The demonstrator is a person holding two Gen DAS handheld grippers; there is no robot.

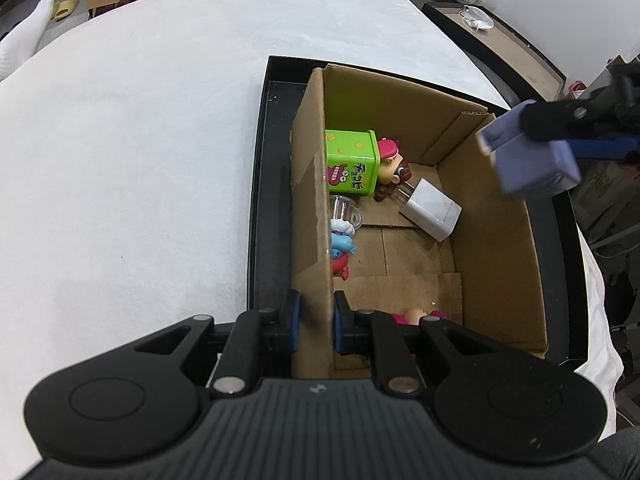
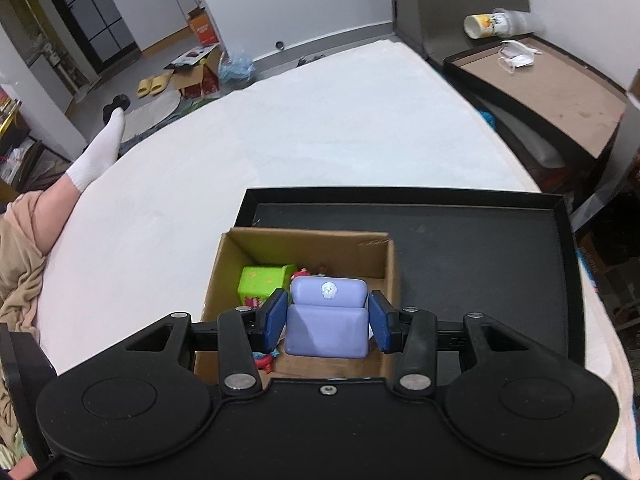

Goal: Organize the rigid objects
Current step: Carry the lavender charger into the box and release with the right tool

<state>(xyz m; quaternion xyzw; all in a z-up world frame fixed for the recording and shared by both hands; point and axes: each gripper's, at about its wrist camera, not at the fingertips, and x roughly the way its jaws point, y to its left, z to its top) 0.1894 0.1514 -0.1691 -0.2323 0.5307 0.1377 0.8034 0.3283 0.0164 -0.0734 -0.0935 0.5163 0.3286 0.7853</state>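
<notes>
On the white bedding [image 1: 140, 140] at the left nothing of the task is lying; the landmark here is the cardboard box [image 1: 500, 248], which is sitting in a black tray [image 1: 260, 184]. The left gripper [image 1: 314, 322] is clamping the box's left wall, one pad outside and one inside, apparently steadying it. Inside the box, against that wall, a green tin [image 1: 352, 164] is lying on its side with a cartoon figure [image 1: 394, 168] beside it, a clear cup [image 1: 346, 210] and small blue and red toys [image 1: 342, 246] nearer the clamp, and a white block [image 1: 432, 210] is resting toward the middle. Over the box's right wall, the right gripper [image 2: 327, 322] is squeezing a lavender case [image 2: 327, 324] between its blue pads and carrying it above the opening. Judging from this, a release from this height could be landing the case on the white block or tipping the cup, and a drop too far right could be catching the box rim and spilling onto the tray. The pink-and-peach toy [image 1: 416, 314] by the box's near wall is being mostly hidden behind the left gripper, the case's underside is not showing, and the red toy is too cut off by the wall to identify.
</notes>
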